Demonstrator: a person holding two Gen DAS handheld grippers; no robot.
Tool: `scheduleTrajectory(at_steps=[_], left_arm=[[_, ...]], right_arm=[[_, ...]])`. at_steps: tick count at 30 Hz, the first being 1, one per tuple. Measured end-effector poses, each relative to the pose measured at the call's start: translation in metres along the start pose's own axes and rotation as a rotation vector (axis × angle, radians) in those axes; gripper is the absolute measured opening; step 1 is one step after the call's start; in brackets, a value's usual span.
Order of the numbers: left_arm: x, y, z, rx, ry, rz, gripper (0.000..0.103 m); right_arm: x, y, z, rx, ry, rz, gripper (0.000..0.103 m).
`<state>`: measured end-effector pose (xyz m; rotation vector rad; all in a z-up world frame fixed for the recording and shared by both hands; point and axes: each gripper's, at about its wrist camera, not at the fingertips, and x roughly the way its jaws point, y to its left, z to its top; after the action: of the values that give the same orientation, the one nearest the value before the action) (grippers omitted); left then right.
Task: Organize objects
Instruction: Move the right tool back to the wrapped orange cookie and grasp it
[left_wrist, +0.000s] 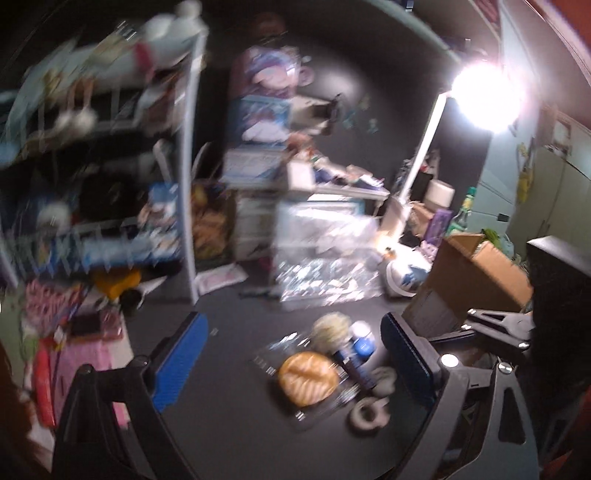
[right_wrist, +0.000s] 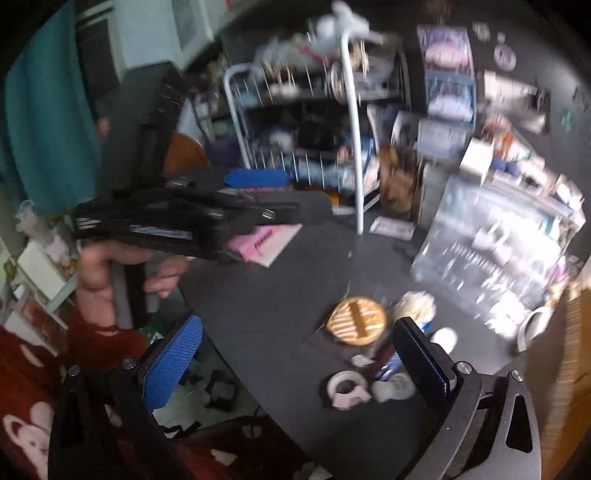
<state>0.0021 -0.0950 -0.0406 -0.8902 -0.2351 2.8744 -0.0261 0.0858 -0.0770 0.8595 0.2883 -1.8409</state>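
Observation:
A cluster of small objects lies on the dark table: a round orange wooden piece, a cream fluffy ball, a blue and white bottle, a white tape holder and a grey lump. My left gripper is open and empty, above the cluster. My right gripper is open and empty, near the cluster. The left gripper body also shows in the right wrist view, held in a hand.
A white wire rack full of items stands at the back left. Clear plastic bags, a cardboard box, a lit lamp and a pink notepad surround the table's free middle.

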Motion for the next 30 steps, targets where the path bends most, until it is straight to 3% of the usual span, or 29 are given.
scheduleTrajectory(at_steps=[3, 9, 18, 24, 26, 30], left_arm=[[0.005, 0.017, -0.018, -0.030, 0.035, 0.000, 0.093], [0.016, 0.045, -0.040, -0.084, 0.087, 0.007, 0.093], [0.019, 0.073, -0.051, -0.131, 0.102, 0.008, 0.093], [0.020, 0.081, -0.053, -0.146, 0.104, 0.010, 0.093], [0.020, 0.082, -0.053, -0.146, 0.108, 0.009, 0.093], [0.020, 0.079, -0.052, -0.140, 0.116, -0.016, 0.093]], right_arm=[[0.039, -0.009, -0.009, 0.074, 0.046, 0.004, 0.103], [0.089, -0.027, -0.015, 0.165, 0.098, -0.096, 0.103], [0.138, -0.037, -0.010, 0.143, 0.150, -0.298, 0.103], [0.146, -0.040, -0.009, 0.129, 0.173, -0.386, 0.071], [0.144, -0.039, -0.008, 0.124, 0.163, -0.386, 0.066], [0.140, -0.034, -0.008, 0.109, 0.142, -0.357, 0.065]])
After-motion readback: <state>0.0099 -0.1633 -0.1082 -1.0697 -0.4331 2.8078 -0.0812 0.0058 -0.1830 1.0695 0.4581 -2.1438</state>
